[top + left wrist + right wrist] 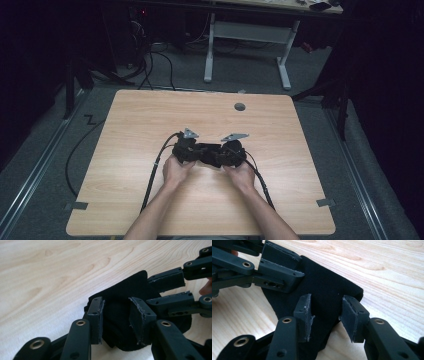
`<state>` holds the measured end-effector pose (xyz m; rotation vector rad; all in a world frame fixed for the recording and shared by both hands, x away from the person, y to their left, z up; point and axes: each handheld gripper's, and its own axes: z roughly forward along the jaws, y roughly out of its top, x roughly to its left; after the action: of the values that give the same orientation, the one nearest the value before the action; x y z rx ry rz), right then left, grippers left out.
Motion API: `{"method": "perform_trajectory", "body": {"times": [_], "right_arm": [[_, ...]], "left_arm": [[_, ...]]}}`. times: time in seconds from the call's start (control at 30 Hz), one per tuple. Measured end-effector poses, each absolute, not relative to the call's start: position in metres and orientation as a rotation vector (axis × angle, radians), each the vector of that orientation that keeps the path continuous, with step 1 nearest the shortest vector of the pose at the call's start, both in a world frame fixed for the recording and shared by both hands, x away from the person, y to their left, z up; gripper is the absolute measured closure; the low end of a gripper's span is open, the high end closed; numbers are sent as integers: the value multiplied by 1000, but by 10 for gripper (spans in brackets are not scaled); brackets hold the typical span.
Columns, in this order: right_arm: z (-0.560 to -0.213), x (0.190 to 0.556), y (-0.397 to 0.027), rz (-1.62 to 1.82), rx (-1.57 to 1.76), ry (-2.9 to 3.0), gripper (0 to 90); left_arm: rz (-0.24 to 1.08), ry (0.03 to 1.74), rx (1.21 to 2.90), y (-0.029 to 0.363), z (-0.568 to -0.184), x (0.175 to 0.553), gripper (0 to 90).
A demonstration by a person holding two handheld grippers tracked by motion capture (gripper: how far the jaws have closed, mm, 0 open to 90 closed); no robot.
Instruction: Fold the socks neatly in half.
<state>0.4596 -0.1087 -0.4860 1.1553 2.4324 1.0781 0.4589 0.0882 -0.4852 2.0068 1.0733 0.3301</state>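
A small black cloth (210,153) lies bunched on the wooden table (150,115), a little nearer than its middle. My two grippers face each other over it. In the left gripper view my left gripper (116,320) stands open, its pads on either side of a fold of the cloth (125,292). The right gripper (155,291) reaches in from the upper right onto the same cloth. My right gripper (324,315) is also open, with a corner of the cloth (324,285) between its pads. The left gripper (297,266) shows at the upper left there. Hands hold both grippers (192,149) (229,151).
A round cable hole (240,106) sits near the table's far edge. Cables (152,172) trail from the grippers toward the near edge. A white desk frame (247,32) and more cables stand on the floor beyond. Tape marks (325,202) sit at the near corners.
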Motion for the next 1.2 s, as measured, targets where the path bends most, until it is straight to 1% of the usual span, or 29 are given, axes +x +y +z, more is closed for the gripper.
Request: {"method": "perform_trajectory", "body": {"times": [0.13, 0.27, 0.33, 0.43, 0.63, 0.8, 1.2], "right_arm": [[-486, 464, -109, 1076, 1166, 2439, 599], [-486, 464, -107, 1062, 1154, 2428, 591], [-479, 464, -109, 1056, 1136, 2403, 585], [-472, 460, -111, 1077, 1111, 2391, 571], [-464, 454, -119, 1129, 1105, 2359, 556], [-453, 447, -130, 1200, 1094, 2320, 557], [-452, 431, -156, 1220, 1108, 2281, 557]], "left_arm": [[329, 1081, 2021, 87, -484, 462, 633], [308, 1098, 1985, 91, -482, 464, 627], [351, 1081, 1969, 92, -479, 460, 601], [370, 1063, 1966, 92, -472, 455, 537], [382, 1048, 1910, 98, -459, 449, 489], [400, 1042, 1883, 105, -449, 439, 474], [442, 1051, 1857, 131, -438, 415, 458]]}}
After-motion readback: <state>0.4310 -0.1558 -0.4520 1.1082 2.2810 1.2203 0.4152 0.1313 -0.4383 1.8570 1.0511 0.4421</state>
